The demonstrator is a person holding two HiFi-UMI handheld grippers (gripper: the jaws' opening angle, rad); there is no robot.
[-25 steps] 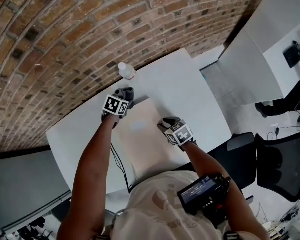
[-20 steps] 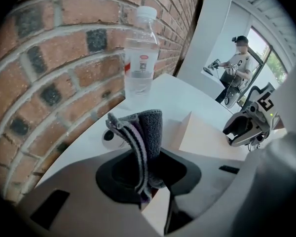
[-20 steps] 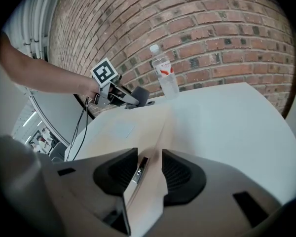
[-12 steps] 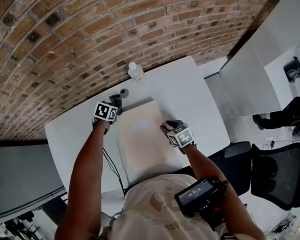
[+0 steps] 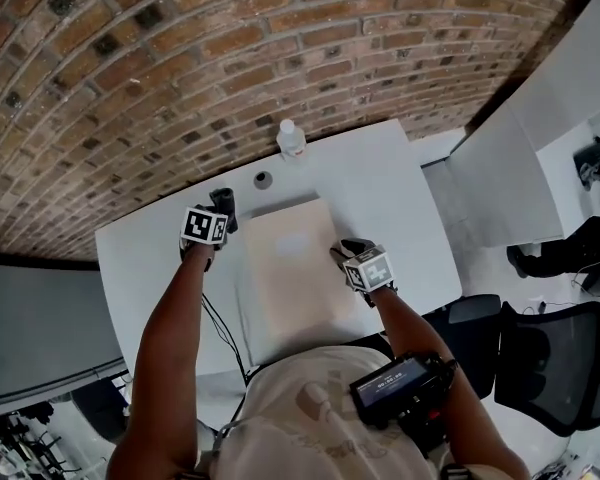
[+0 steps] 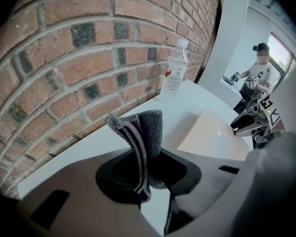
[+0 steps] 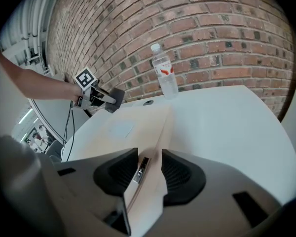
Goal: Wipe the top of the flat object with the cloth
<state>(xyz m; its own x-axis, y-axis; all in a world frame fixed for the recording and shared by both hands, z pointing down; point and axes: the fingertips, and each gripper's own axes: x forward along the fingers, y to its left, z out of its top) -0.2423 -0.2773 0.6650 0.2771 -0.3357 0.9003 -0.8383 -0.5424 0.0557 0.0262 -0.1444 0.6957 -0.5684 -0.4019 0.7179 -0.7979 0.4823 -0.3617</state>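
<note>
A flat beige object (image 5: 288,268) lies in the middle of the white table (image 5: 400,198). My right gripper (image 5: 352,251) is shut on its right edge; in the right gripper view the two pads (image 7: 149,164) clamp that edge. My left gripper (image 5: 223,210) hangs over the bare table just left of the object's far left corner, shut on a dark grey cloth (image 5: 225,199). In the left gripper view the cloth (image 6: 148,127) stands up folded from between the jaws, a purple stripe along its edge. From the right gripper view, the left gripper (image 7: 108,98) shows beyond the flat object (image 7: 123,127).
A clear water bottle (image 5: 291,140) stands at the table's far edge against the brick wall, a small dark cap (image 5: 263,179) on the table near it. A black cable (image 5: 225,323) runs over the table's near left. Office chairs (image 5: 560,358) stand to the right. A person (image 6: 259,73) is far behind.
My left gripper has moved left with the cloth, from the flat object's far left corner to over the bare table beside it. The right gripper has stayed on the right edge.
</note>
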